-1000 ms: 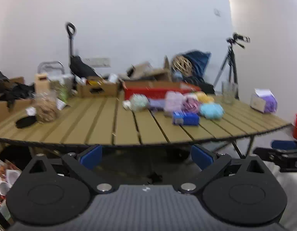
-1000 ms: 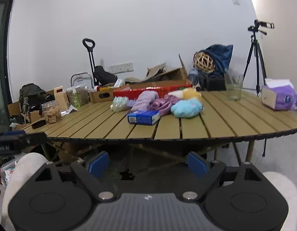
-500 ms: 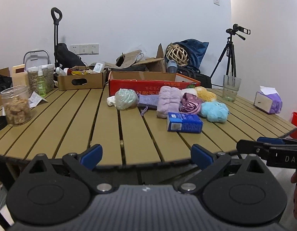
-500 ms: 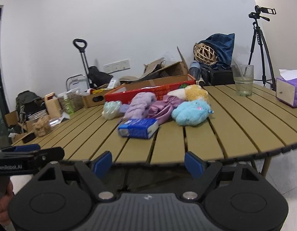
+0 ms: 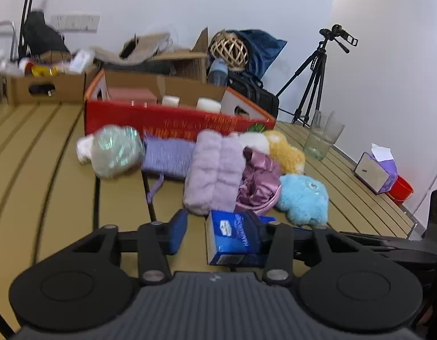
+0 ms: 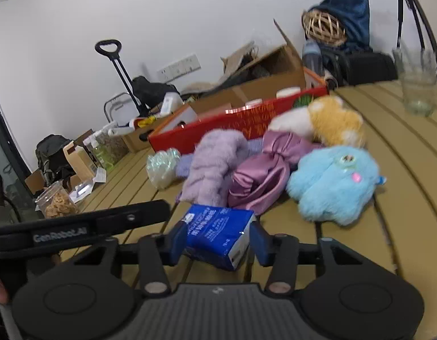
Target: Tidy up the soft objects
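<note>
— Desk (image 6: 402,170) looks crowded. What has the right claw (image 6: 217,240) got?
— Both claws have just been closing. The right pinches the blue tissue pack (image 6: 218,226) at the near edge. The left claw (image 5: 218,232) is half-open and grips nothing. The plush pile (image 6: 331,184) lies just behind. First pick, I'd say. Next it needs a clean lift, perhaps toward the red box (image 6: 246,119).
</note>
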`<action>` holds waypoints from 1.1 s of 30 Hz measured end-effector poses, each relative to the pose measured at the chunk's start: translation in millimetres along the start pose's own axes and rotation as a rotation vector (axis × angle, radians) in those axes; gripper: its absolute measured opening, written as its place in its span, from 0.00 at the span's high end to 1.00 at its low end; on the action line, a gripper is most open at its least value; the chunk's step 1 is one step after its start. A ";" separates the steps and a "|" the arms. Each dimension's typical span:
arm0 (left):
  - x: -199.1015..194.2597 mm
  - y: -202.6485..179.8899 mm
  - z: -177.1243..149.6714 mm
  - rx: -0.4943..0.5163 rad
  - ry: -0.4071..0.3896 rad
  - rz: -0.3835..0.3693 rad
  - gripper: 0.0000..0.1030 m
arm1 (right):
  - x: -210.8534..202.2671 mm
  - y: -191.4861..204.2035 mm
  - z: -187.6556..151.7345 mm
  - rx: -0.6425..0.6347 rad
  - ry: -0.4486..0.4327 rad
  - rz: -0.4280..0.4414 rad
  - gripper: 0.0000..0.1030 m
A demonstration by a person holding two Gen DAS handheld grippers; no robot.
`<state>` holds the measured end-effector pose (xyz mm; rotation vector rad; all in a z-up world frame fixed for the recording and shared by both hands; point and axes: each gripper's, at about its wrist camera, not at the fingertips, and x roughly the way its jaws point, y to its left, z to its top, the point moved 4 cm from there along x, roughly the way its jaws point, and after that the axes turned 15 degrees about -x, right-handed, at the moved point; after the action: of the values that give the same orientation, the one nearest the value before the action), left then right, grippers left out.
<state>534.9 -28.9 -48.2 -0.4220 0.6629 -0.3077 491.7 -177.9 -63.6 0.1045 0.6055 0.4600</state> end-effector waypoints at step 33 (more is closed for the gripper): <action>0.3 4.4 120.7 -0.146 -0.236 -0.093 0.75 | 31.1 11.1 136.4 -0.109 -0.266 0.027 0.76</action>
<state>613.9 8.3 35.1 -0.6195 0.4366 -0.2930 587.8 -148.9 34.5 0.0690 0.3179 0.4951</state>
